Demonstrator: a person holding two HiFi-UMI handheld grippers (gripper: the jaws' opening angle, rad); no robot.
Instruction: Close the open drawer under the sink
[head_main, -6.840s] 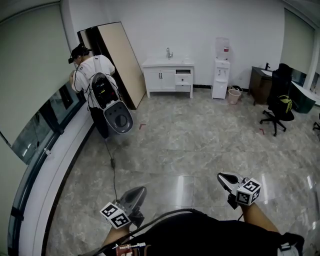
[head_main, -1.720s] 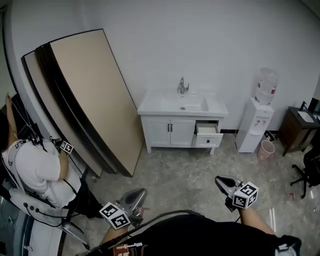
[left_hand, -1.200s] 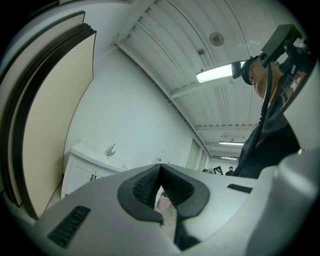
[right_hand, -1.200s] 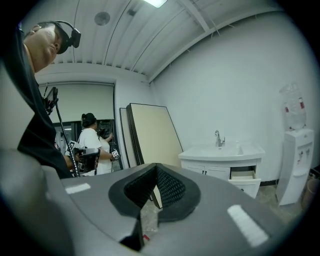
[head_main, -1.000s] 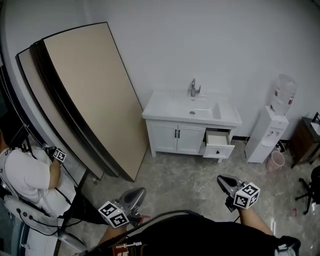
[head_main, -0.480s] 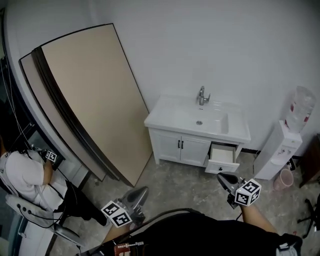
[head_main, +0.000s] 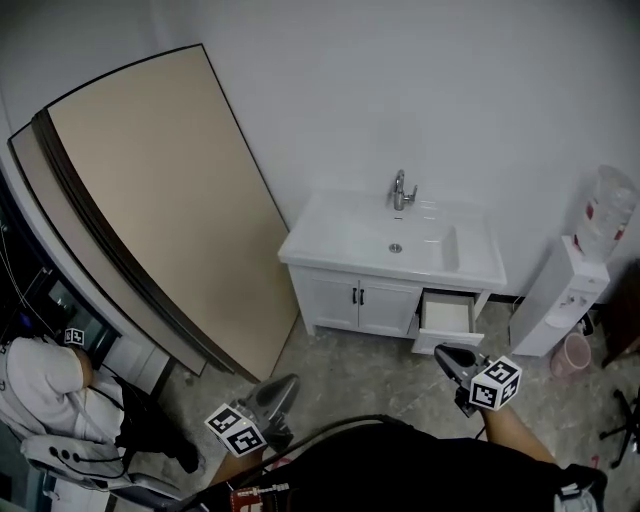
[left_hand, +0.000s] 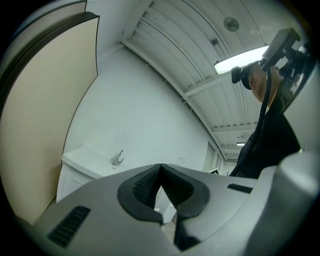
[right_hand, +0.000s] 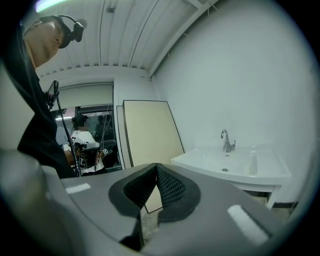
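Left tool (head_main: 287, 382) and right tool (head_main: 442, 352) both closed with nothing between the jaws, well short of the drawer (head_main: 446, 318), which stands pulled out under the sink (head_main: 420, 245), right of the cabinet doors (head_main: 360, 297).

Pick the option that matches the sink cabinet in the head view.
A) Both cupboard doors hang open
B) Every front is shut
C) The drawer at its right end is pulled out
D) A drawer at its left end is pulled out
C: the drawer at the right end of the sink cabinet stands pulled out with its inside showing, while the two doors beside it are shut.
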